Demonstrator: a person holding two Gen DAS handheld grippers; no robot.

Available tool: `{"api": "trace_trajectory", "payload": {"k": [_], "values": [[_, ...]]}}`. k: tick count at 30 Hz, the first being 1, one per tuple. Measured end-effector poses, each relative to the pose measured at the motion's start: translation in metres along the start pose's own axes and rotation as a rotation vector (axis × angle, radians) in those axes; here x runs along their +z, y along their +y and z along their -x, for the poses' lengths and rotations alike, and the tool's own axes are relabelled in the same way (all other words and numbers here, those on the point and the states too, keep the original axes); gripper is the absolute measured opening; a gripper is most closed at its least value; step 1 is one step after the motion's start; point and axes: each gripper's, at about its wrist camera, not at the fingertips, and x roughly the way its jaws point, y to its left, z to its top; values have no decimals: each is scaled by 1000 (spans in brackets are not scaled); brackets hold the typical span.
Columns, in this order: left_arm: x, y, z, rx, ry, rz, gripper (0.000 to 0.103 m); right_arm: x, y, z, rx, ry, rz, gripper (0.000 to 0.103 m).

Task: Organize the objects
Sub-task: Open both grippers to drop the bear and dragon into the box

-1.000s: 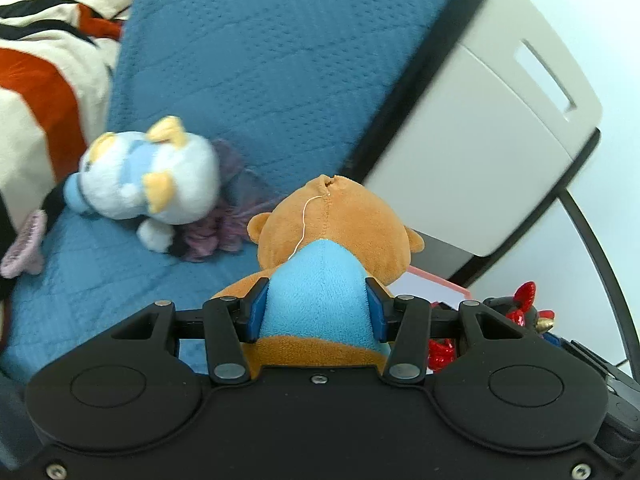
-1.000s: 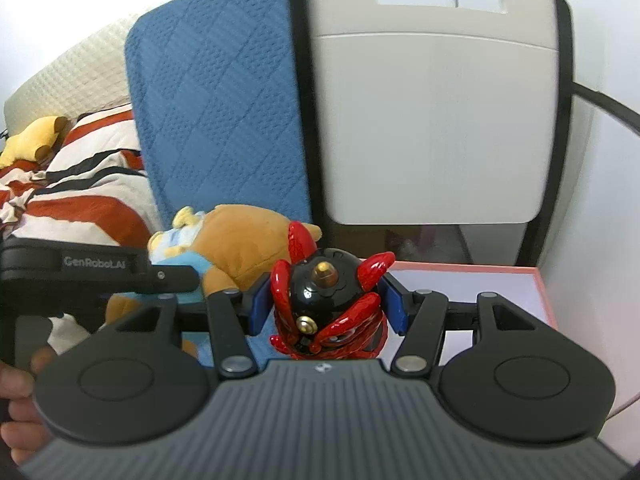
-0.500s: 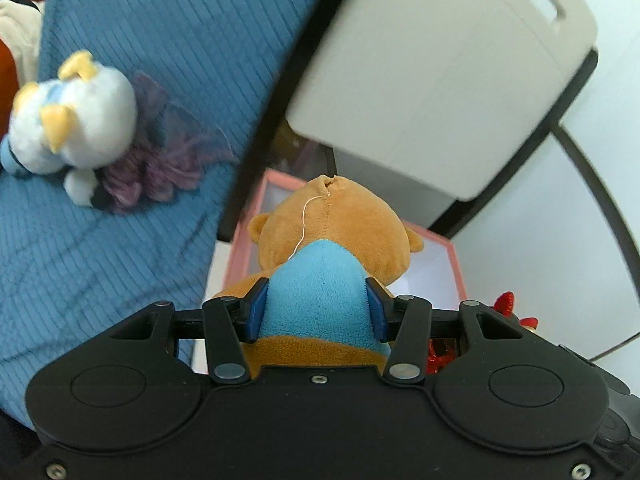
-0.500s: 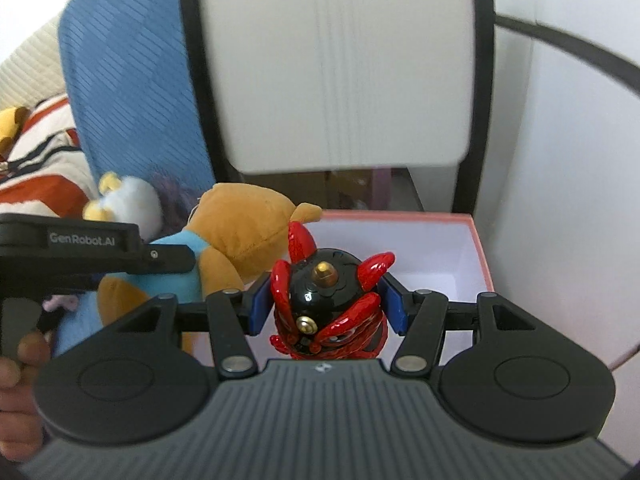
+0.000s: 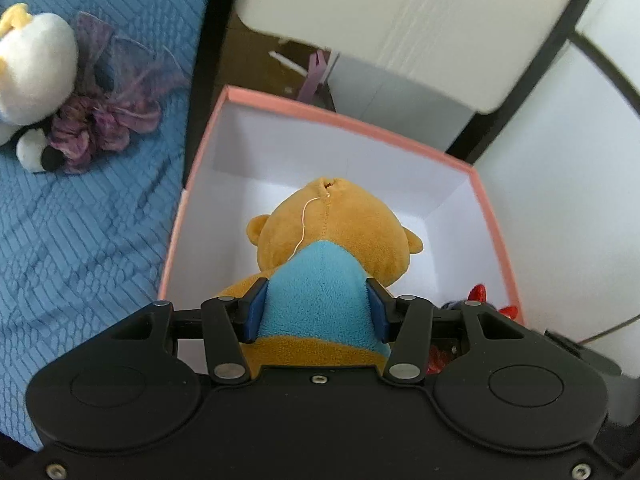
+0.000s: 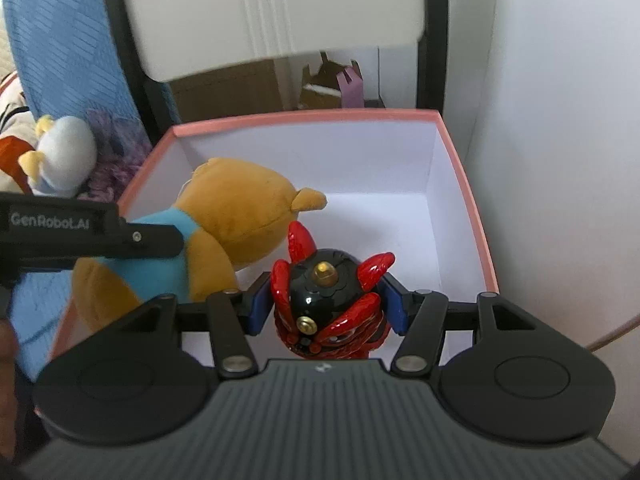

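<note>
Left wrist view: left tool [image 5: 316, 306] clamps a brown teddy bear [image 5: 332, 232] by its blue-shirted back, head over the open pink box [image 5: 340, 120] with white inside. Bear's face hidden. White plush toy [image 5: 32, 68] cut off at frame edge, on blue bedspread [image 5: 80, 220].

Right wrist view: right tool [image 6: 326, 302] grips a glossy red-and-black figurine [image 6: 328, 300] over the box [image 6: 468, 200]; its base is hidden. Bear [image 6: 240, 216] just left.
</note>
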Motion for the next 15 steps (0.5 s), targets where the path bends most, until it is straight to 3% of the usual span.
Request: {"api": "trace_trajectory", "payload": {"k": [10,15], "values": [[-14,-12,-32,12,62,-36,52,-8,-17,-22,-1,52,-26,59],[-11,-12,-33,5,81,-40,61,-7,-12,-26,7,80,18,60]]}}
